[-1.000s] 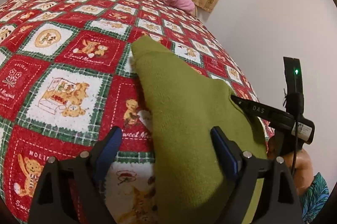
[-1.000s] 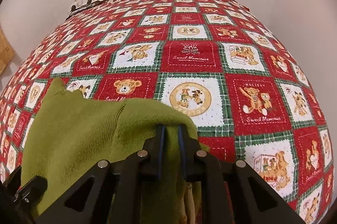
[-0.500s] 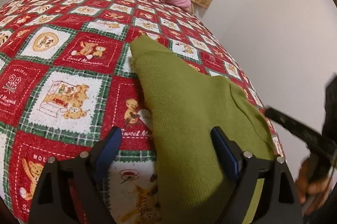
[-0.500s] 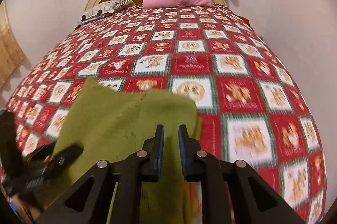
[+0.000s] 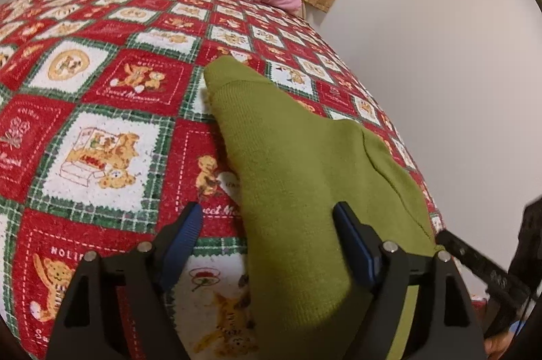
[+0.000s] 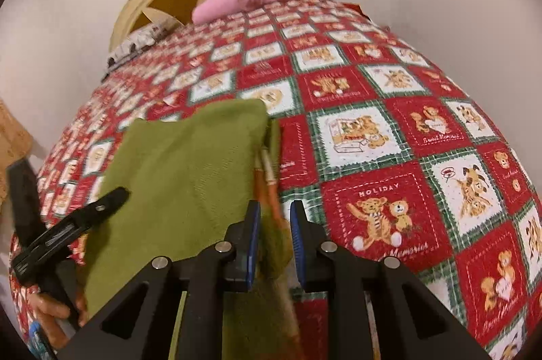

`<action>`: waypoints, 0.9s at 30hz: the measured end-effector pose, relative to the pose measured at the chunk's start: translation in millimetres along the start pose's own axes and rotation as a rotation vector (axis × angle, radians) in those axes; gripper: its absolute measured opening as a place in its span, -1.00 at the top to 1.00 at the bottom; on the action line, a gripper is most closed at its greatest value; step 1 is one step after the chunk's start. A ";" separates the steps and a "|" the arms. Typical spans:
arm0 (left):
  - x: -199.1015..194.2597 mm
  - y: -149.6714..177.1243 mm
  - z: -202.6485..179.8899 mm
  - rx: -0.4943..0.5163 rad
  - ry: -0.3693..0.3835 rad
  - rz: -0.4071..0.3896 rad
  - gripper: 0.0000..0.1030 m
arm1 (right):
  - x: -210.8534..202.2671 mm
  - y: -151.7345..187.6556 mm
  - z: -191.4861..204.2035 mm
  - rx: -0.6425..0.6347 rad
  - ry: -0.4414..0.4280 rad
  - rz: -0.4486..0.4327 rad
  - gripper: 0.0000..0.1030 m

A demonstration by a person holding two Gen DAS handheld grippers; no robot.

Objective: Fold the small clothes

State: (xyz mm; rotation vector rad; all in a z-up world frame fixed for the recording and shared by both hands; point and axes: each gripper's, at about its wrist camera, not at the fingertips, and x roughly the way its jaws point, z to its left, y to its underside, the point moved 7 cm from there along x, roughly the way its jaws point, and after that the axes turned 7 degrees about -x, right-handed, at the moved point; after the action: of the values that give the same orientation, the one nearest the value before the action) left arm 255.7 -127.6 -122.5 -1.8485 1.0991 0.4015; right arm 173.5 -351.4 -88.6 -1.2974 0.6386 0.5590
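Green garment (image 5: 298, 177) folded on quilt (image 5: 101, 123), orange lining (image 6: 267, 177) (right view only)

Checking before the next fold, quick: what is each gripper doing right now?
Left gripper: open, jaws wide over the green knitted garment, gripping nothing.
Right gripper: just opening, pads off the cloth edge between them.

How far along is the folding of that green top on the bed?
Partway. The green top lies on the quilt with one side already folded over, its edge showing as a ridge in the left wrist view. In hand: the right gripper has just been opening, cloth between its pads but not pinched; the left gripper hovers open. Left: more folds, probably.
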 end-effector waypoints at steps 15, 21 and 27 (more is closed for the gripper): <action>-29.6 13.4 11.1 -0.031 0.085 -0.040 -0.61 | -18.9 23.6 -22.0 0.105 0.062 0.012 0.48; -48.2 30.3 14.0 -0.083 0.146 -0.013 -0.61 | -58.3 42.6 6.2 0.029 -0.083 -0.022 -0.21; -66.9 70.6 -0.7 -0.067 0.216 0.065 -0.61 | -10.9 67.8 15.5 0.065 -0.168 0.125 -0.23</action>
State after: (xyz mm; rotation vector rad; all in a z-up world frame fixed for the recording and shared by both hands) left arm 161.0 -106.2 -116.8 -1.9533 1.3074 0.2835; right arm 120.3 -323.7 -125.5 -1.1416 0.5955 0.7363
